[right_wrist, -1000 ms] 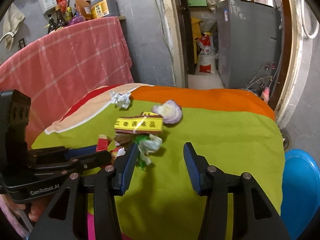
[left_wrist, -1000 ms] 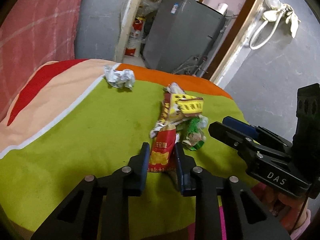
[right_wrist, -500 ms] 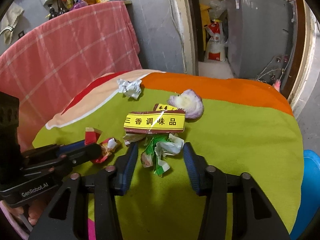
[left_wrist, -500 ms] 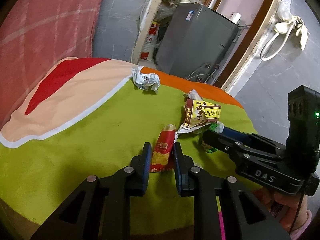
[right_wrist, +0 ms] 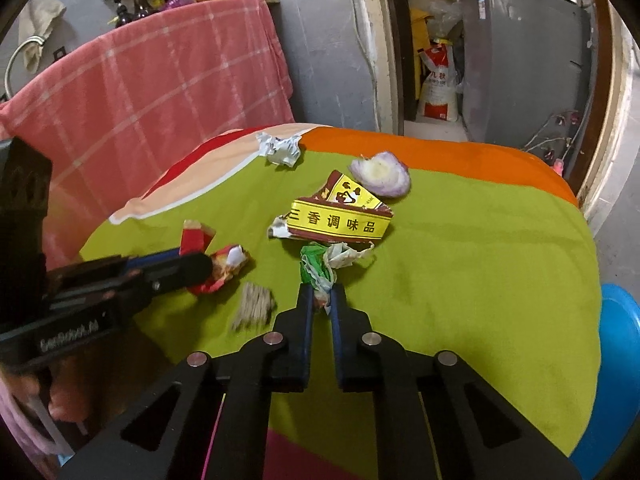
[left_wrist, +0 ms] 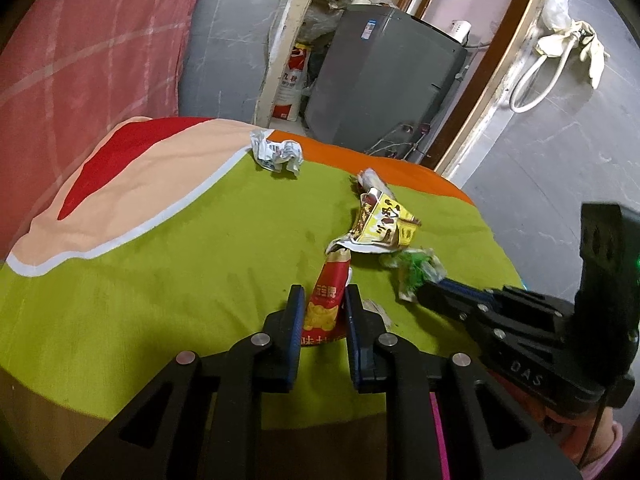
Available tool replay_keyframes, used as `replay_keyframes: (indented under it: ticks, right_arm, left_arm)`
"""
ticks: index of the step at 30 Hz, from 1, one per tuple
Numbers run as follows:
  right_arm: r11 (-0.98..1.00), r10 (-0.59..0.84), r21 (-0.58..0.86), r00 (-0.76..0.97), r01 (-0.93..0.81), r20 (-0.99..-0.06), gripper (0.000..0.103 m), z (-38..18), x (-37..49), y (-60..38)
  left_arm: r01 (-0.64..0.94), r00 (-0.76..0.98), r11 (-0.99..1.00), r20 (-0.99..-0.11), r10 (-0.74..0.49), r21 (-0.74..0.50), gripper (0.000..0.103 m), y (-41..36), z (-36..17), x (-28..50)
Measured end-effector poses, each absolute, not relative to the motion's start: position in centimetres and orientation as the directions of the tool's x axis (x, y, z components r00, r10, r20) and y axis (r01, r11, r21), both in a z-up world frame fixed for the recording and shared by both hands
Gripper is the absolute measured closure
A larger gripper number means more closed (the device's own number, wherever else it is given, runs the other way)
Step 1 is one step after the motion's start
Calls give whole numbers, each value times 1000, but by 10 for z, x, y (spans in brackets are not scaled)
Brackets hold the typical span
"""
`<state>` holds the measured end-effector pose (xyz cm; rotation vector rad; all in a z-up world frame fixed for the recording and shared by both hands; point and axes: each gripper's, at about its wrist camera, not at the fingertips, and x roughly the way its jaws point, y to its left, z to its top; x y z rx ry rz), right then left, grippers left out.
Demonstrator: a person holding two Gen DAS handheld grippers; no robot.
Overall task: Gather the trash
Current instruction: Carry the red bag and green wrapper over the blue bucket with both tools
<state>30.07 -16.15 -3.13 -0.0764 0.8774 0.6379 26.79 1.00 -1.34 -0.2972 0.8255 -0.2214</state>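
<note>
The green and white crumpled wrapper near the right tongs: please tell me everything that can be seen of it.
The green and white wrapper is thin, crinkled plastic film, twisted into a loose bunch of green and pale folds. It lies on the lime-green cloth, just in front of the yellow and brown seasoning packet, close to its torn edge. The right tongs are shut on its near end, which is pinched between the blue pads. The rest fans out beyond the tips.

Bare green cloth (right_wrist: pixel 480 280) right, wrappers (right_wrist: pixel 340 220) crowding centre
</note>
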Motion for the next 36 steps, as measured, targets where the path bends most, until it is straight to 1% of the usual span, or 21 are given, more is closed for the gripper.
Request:
replay_keyframes:
  ticks: [7,12,15,18,23,29,33,36]
  right_arm:
    - [820,513,205,529,-534,-676,97,-24,267,-189]
    - [847,492,163,633,-506,-598,97,-10,241,-210]
    - [868,470,136,703,-477,-533,97,1,226,-226]
    - [897,422,95,774,-431,-472,97,14,214,-243]
    - [933,351,75,845,-352,-404,97,28,203,-275]
    - [975,223,48,921,-219,-321,97,41,198,-325]
    - [990,141,29,952,-139,-271,97,42,198,-355]
    - [997,79,13,968,-78,-240,97,38,198,-375]
  left_arm:
    - [114,666,930,-668,-332,-348,87,-1,-8,255]
    - [186,691,912,-612,-385,-365,87,-20,1,245]
    - [224,718,910,-572,-396,-349,87,-35,11,239]
    - [259,742,905,-529,-411,-338,87,-52,20,235]
    - [314,762,888,-468,-447,-338,87,-89,30,238]
    - [383,773,865,-399,-493,-326,87,-144,42,245]
    - [434,778,856,-362,-513,-281,87,-185,46,249]
    - [465,774,849,-351,-527,-251,87,-212,45,254]
